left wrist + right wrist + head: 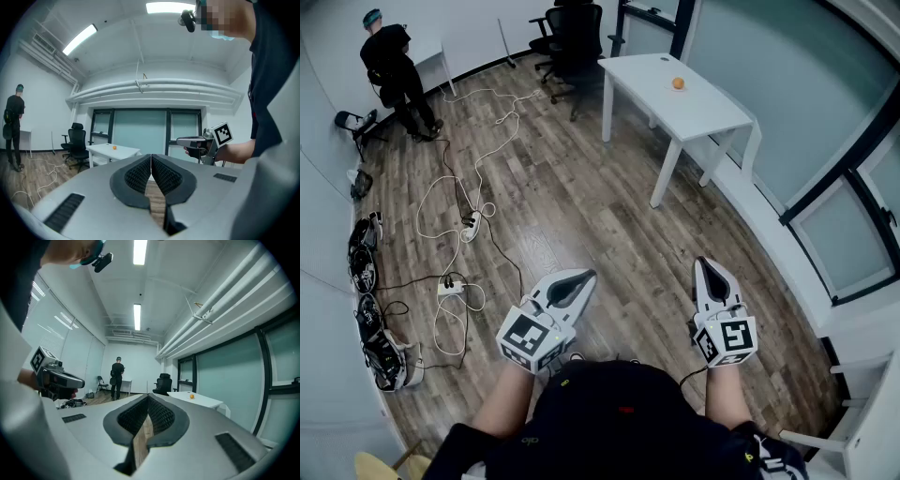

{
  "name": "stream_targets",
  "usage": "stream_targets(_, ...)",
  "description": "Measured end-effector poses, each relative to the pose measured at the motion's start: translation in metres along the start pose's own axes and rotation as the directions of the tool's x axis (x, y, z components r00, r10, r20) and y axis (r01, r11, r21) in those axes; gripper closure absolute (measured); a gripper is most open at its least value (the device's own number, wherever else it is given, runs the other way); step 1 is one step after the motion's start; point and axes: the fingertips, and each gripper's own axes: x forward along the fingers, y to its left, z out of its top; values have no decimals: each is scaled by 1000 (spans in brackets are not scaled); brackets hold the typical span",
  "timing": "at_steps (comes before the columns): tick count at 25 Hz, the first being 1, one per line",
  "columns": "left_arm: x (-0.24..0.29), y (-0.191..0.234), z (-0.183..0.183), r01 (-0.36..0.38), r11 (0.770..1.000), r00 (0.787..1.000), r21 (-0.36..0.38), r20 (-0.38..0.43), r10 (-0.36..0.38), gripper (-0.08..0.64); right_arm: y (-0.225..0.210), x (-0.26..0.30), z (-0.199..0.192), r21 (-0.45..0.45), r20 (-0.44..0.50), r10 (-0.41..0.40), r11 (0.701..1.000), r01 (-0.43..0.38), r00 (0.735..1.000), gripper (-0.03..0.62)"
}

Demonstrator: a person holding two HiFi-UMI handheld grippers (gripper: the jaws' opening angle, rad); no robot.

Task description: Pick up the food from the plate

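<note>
A small round orange food item lies on a white table far ahead across the room; no plate shows under it. It also appears as a tiny orange dot in the left gripper view and as the same dot in the right gripper view. My left gripper and right gripper are held side by side close to my body, over the wooden floor, well short of the table. Both have their ribbed pads pressed together with nothing between them. Each gripper shows in the other's view: the right gripper and the left gripper.
Black office chairs stand behind the table. Cables and power strips trail over the floor at left, with bags along the left wall. A person stands at a small desk in the far left corner. A glass wall runs along the right.
</note>
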Motion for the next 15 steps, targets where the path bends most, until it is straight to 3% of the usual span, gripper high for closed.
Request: stream_targets(15,-17,1,-7,6,1000,1000,1,-6,-6,537,23,-1,1,18,36,28,999,-29,999,568)
